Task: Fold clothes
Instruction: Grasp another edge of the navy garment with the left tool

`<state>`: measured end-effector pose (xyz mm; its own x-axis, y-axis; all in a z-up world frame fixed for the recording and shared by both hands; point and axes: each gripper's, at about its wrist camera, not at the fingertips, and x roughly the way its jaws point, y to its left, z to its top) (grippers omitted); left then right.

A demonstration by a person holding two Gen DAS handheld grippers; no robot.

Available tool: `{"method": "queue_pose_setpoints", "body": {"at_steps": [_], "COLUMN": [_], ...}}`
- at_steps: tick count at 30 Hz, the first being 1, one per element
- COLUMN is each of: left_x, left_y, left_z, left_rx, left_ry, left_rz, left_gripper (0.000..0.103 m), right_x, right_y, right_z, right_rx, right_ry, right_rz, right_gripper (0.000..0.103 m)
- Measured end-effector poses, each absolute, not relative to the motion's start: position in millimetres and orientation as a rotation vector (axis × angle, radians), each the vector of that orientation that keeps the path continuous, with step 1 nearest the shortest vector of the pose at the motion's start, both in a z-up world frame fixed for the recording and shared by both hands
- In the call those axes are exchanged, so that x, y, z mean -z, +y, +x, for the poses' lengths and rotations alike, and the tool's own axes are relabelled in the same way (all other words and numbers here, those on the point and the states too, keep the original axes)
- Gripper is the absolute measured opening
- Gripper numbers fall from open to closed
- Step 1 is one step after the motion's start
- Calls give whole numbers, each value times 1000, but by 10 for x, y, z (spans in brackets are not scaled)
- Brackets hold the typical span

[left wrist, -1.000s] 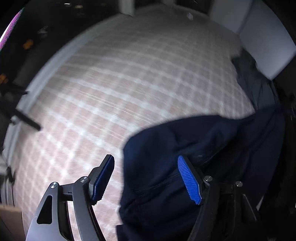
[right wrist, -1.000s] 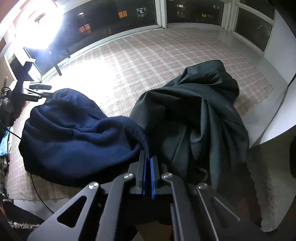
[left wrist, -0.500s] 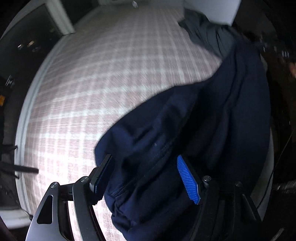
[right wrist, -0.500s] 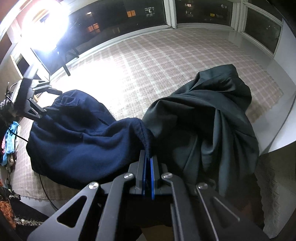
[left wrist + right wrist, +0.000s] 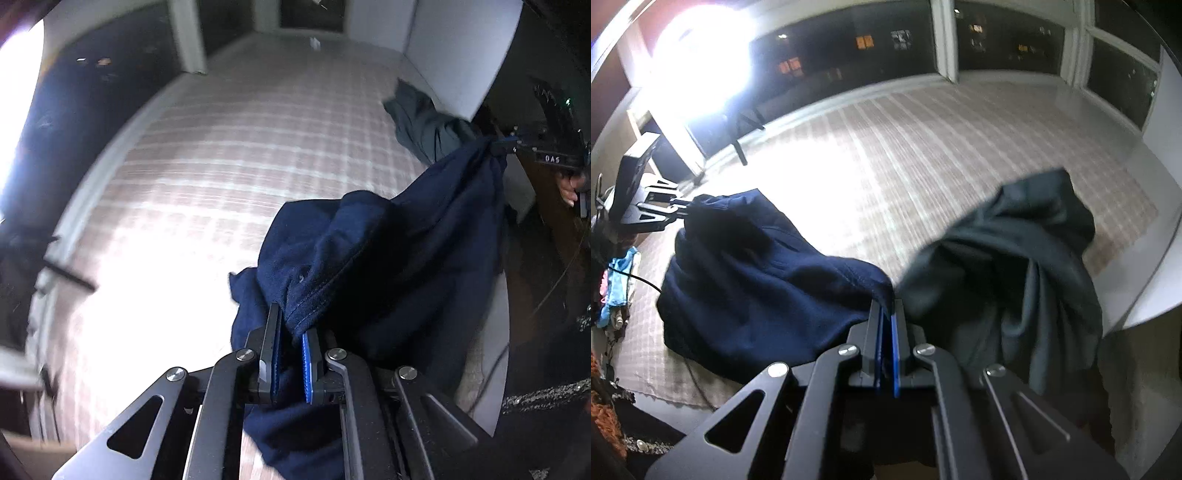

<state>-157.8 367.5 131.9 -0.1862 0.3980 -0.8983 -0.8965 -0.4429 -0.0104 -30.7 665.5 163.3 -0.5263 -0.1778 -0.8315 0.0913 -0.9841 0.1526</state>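
Clearly both claws are clamped on the same navy garment (image 5: 388, 266). The left gripper (image 5: 291, 350) has its blue-padded fingers (image 5: 306, 360) drawn nearly together, with a stitched hem of the navy cloth bunched between them; more of the fabric hangs down below the jaws and spills over the right finger. The right gripper (image 5: 886, 343) has its two fingers pressed almost flat against one another, pinching a thin edge of the garment right at their tips.

Seen from the left wrist, the navy garment stretches away up and to the right to the other gripper, which shows small at the far edge, gripping the opposite corner, with part of a hand (image 5: 569, 186) behind it. From the right wrist, the cloth sags in a heavy mound between the two grippers, its lower part resting on the checked cloth (image 5: 923, 155) that covers the surface, while the left gripper holds its far end lifted at the left of that view.

Just beside the navy garment, to the right of the right gripper, lies a dark grey-green garment (image 5: 1027, 266) in a crumpled heap on the same checked cloth, near the edge. A bright lamp (image 5: 701, 55) glares at the upper left, washing out part of the cloth. Dark windows (image 5: 1008, 40) run behind the surface.
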Motion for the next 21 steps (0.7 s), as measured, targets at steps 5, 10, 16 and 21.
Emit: {"method": "queue_pose_setpoints", "body": {"at_steps": [5,10,16,21], "left_x": [-1757,-1691,-1147,-1074], "left_y": [2980,2254,2099,2228], "left_z": [-1341,-1226,-1380,-1439], "left_rx": [-1947,-2044,-2091,-2043], "left_ry": [595,490,590,651], "left_rz": [-1096,-1199,-1300,-1273], "left_gripper": [8,10,20,39], "right_x": [-1853,-1829,-1141,-1097], "right_y": [6353,5990,5543,5473], "right_z": [-344,-464,-829,-910], "right_rx": [2554,2452,2337,2311], "right_ry": [-152,-164,34,84], "right_rz": [1326,1278,1450,1459], "right_gripper": [4,4,4,4]}}
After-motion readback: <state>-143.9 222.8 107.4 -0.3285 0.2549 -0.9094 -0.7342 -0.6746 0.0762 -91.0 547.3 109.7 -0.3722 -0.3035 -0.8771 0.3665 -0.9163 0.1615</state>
